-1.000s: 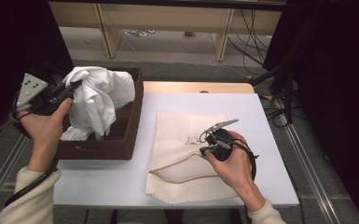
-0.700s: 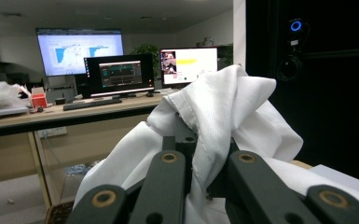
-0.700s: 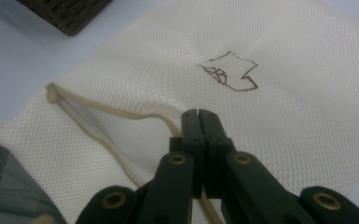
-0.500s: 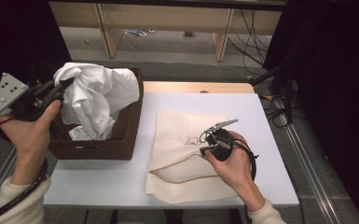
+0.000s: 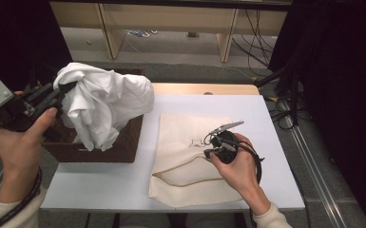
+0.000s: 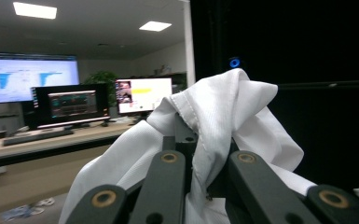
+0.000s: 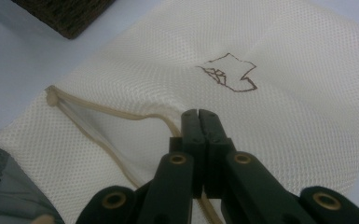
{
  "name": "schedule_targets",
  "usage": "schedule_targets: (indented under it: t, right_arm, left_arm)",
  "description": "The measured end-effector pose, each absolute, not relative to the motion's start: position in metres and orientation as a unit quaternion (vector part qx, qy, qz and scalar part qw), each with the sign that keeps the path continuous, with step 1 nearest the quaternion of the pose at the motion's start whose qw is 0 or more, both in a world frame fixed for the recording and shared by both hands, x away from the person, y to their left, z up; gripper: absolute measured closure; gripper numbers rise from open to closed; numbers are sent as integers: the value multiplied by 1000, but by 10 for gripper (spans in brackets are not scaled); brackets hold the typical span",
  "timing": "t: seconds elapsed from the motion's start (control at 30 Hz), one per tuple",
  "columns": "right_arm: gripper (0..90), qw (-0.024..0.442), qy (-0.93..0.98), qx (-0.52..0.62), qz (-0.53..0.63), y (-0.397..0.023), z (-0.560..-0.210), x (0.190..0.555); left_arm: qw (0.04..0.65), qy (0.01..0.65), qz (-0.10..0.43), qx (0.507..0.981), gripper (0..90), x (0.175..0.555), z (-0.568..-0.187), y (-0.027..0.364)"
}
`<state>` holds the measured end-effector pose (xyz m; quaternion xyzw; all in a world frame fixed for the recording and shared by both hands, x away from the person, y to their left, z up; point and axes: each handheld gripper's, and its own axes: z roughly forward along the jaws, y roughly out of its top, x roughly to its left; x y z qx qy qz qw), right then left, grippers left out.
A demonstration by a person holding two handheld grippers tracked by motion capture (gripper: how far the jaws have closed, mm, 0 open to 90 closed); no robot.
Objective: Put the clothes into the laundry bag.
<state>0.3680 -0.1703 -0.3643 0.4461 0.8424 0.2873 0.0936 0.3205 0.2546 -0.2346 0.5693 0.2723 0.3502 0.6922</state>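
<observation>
At the high view's left edge, the left claw (image 5: 59, 92) is pinching a white garment (image 5: 104, 107) above the dark basket (image 5: 119, 145); its own view is showing the hem clamped between the jaws. Lower right, the right claw (image 5: 208, 146) is closing on the mesh bag (image 5: 185, 142), its own view showing the jaws clamped at the opening's cord, on the desk (image 5: 100, 183).

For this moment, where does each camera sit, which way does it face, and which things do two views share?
High view: above the person's side, looking forward and down on the white table; both forearms show.
Left gripper view: on the left gripper, facing level across the room; its black fingers pinch a white cloth garment.
Right gripper view: on the right gripper, looking down at the cream mesh laundry bag; its fingers are shut on the bag's rim.
Shared: garment, high and left views; bag, high and right views.
</observation>
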Motion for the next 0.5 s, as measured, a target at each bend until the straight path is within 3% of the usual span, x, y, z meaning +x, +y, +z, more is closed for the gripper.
schedule_targets:
  t: [0.5]
  right_arm:
    - [900,101,840,442,298,-172,-360,365]
  left_arm:
    - [718,192,270,612,865,286,-222,216]
